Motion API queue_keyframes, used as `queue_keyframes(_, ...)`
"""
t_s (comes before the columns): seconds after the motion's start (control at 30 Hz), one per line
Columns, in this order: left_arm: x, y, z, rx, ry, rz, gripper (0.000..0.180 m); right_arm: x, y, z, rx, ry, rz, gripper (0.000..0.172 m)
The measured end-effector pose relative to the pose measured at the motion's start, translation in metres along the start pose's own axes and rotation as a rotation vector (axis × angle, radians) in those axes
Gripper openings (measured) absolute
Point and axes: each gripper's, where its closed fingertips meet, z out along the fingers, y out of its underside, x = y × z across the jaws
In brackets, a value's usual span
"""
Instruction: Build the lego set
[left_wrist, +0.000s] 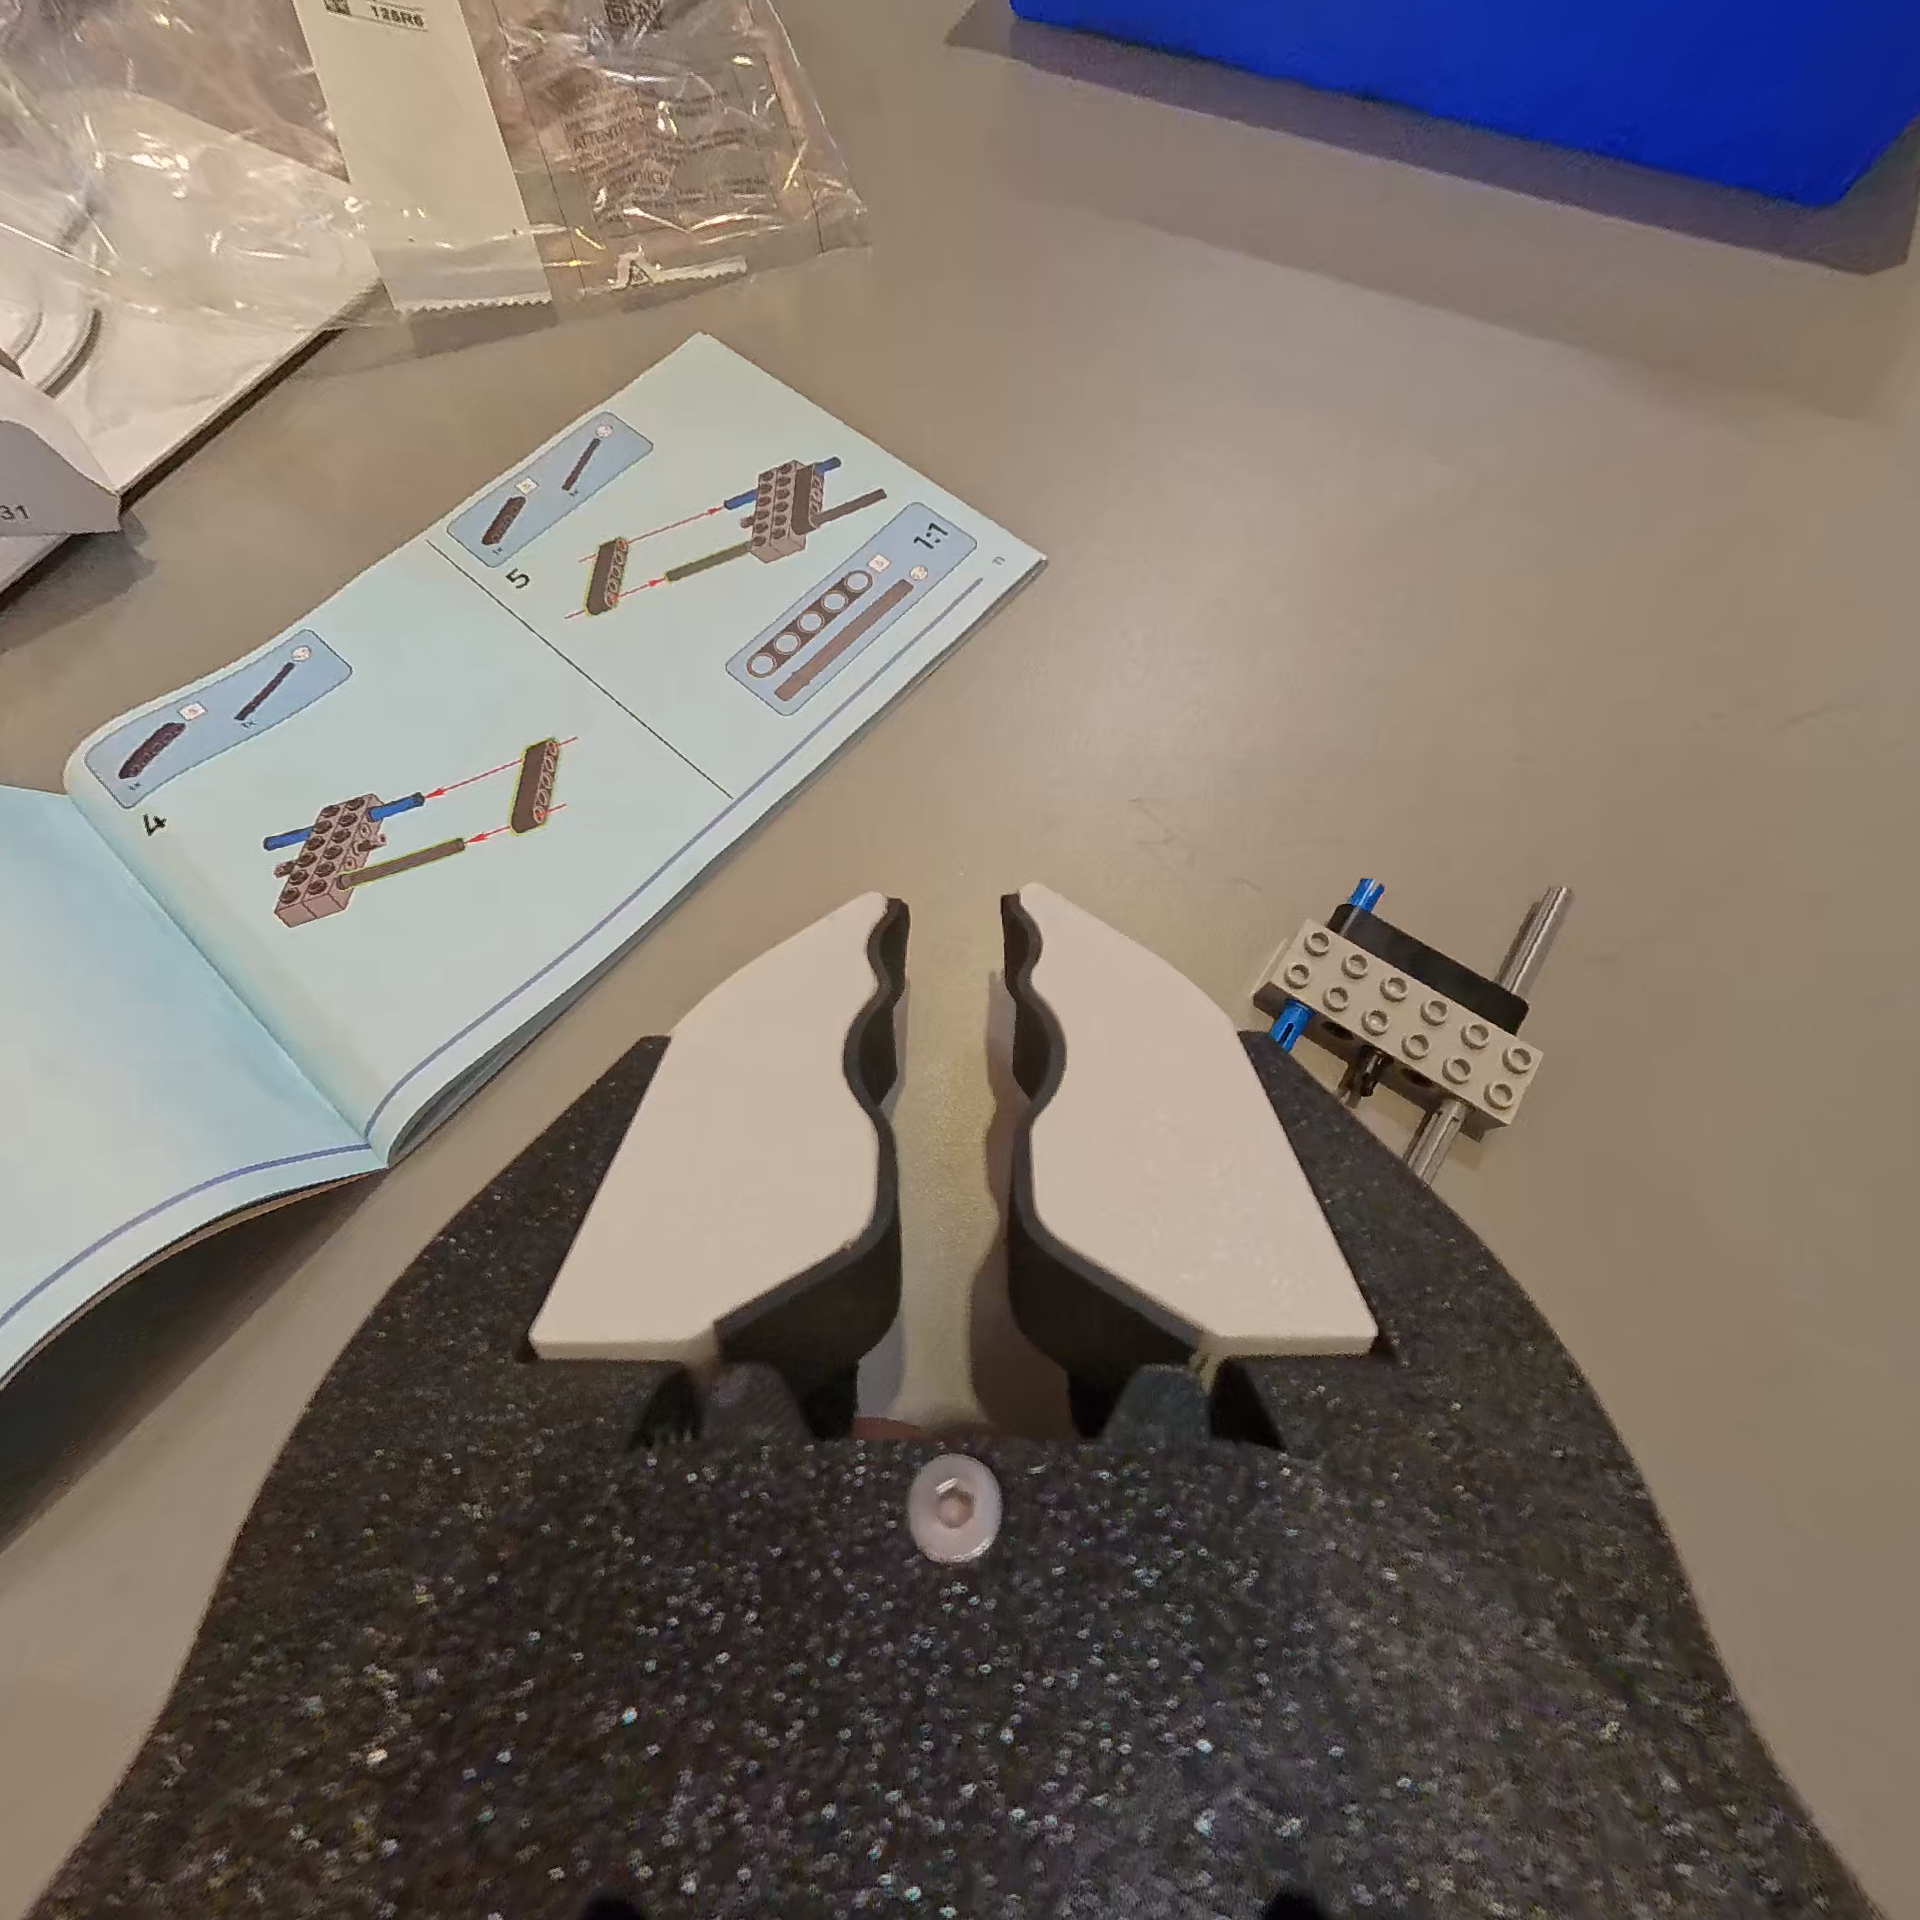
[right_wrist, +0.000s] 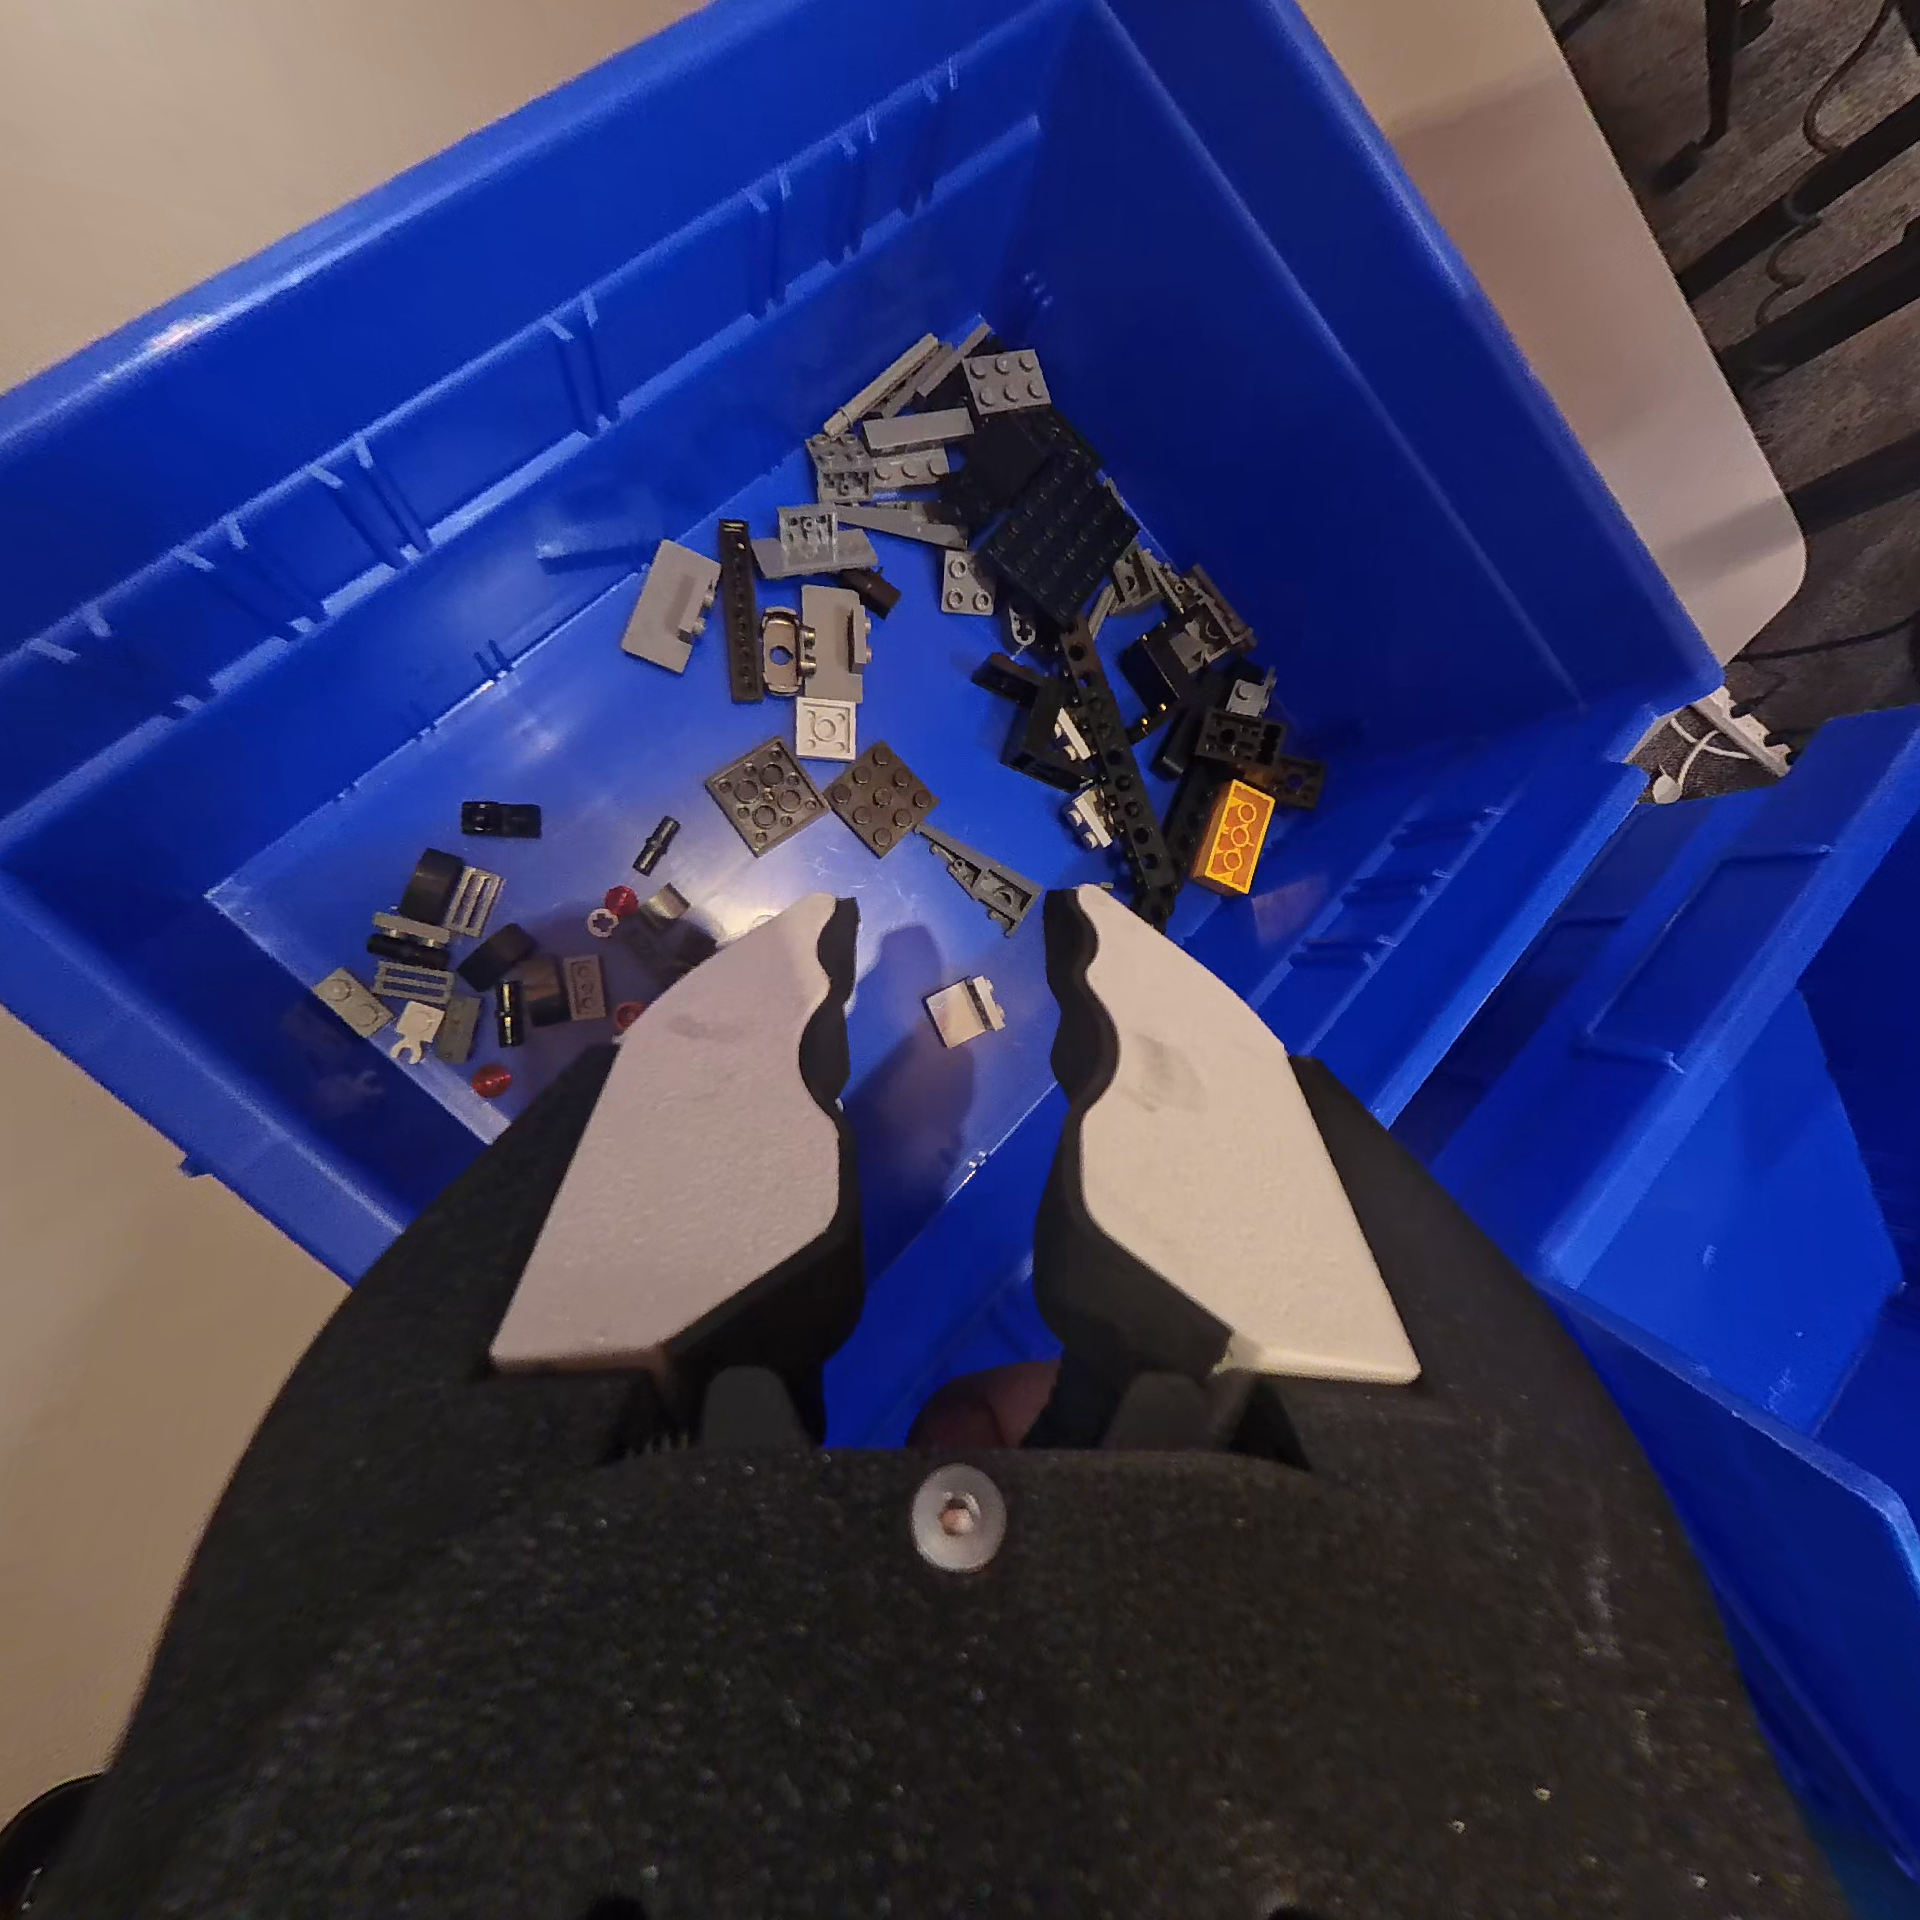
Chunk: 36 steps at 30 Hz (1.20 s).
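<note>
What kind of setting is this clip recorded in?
Probably an office or lab table set up for building a toy brick kit. An open instruction booklet lies beside a part-built brick assembly and emptied plastic bags; a blue bin holds loose grey and black pieces.

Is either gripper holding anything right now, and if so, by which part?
Nothing is held. The left gripper is open above the table; the right gripper is open over the blue bin.

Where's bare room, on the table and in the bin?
Table: bare between booklet, blue bin and brick assembly. Crowded far left with plastic bags. In the bin: floor bare toward the far-left wall; parts pile crowds the right.
</note>
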Motion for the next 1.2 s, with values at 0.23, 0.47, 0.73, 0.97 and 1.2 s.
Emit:
queue_keyframes(0.23, 0.0011, 0.0011, 0.0012, -0.01, 0.003, 0.007, 0.018, -0.0003, 0.0004, 0.0005, 0.001, -0.001, 0.0, 0.036)
queue_keyframes(0.47, 0.0018, 0.0016, 0.0019, -0.016, 0.002, 0.012, 0.018, 0.0001, -0.0008, -0.0012, 0.018, -0.004, 0.011, 0.036)
queue_keyframes(0.73, 0.0026, 0.0023, 0.0026, -0.021, 0.002, 0.022, 0.018, -0.0005, -0.0017, -0.0019, 0.027, -0.009, 0.014, 0.036)
queue_keyframes(0.97, 0.0031, 0.003, 0.0033, -0.027, 0.001, 0.028, 0.018, -0.0008, -0.0011, -0.0014, 0.022, -0.01, 0.012, 0.036)
queue_keyframes(1.2, 0.0052, 0.0033, 0.0032, -0.028, 0.005, 0.043, 0.018, 0.0085, -0.0071, 0.0026, -0.018, 0.002, -0.011, 0.035)
